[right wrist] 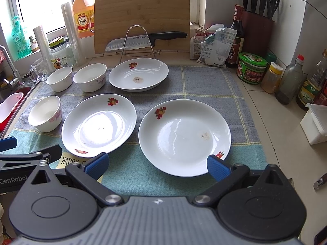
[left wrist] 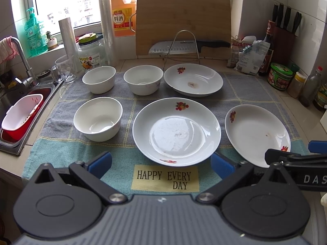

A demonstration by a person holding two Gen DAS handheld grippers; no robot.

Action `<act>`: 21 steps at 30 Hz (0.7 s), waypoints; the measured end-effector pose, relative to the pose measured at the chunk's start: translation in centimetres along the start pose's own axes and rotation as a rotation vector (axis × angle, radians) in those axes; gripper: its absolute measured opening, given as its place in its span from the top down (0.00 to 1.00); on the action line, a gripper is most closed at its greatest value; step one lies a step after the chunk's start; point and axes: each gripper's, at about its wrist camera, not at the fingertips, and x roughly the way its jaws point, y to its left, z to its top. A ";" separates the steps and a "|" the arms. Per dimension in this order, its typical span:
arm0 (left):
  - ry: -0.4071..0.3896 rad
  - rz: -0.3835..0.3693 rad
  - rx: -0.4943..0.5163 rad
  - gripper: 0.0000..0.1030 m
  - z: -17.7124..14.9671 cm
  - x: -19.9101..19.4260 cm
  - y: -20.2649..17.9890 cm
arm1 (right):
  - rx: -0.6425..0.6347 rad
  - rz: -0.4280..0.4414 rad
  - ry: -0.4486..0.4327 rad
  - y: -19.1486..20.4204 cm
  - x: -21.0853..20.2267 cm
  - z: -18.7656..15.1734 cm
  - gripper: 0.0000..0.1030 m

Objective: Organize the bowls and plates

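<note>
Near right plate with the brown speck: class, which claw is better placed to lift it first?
Probably the right claw: open, with the plate directly ahead. The left claw faces the middle plate.

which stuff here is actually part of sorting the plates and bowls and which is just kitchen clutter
Part of the job:
three plates: back, middle, right
three bowls: back left, back right, front
left gripper and right gripper, both open

Just lying about:
cutting board
knife
knife block
cooking wine jug
green-lidded jar
glass mug
</note>
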 end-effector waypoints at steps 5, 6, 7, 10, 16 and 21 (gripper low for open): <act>-0.003 0.002 -0.003 0.01 0.1 -0.3 0.0 | -0.006 0.002 -0.006 -0.1 -0.1 0.0 0.00; -0.002 0.001 -0.003 0.01 0.1 -0.4 -0.1 | -0.005 0.003 -0.007 -0.1 -0.1 0.0 0.00; -0.002 0.001 -0.003 0.01 0.1 -0.4 -0.1 | -0.006 0.004 -0.008 -0.1 -0.1 -0.1 0.00; -0.003 0.001 -0.004 0.01 0.1 -0.4 -0.1 | -0.006 0.004 -0.008 -0.1 -0.1 0.0 0.00; -0.011 -0.007 -0.012 0.01 0.2 -0.5 -0.3 | -0.022 0.011 -0.024 -0.2 -0.3 0.0 0.00; -0.028 -0.022 -0.007 0.01 0.2 -0.7 -0.7 | -0.045 0.040 -0.068 -0.6 -0.7 0.0 0.00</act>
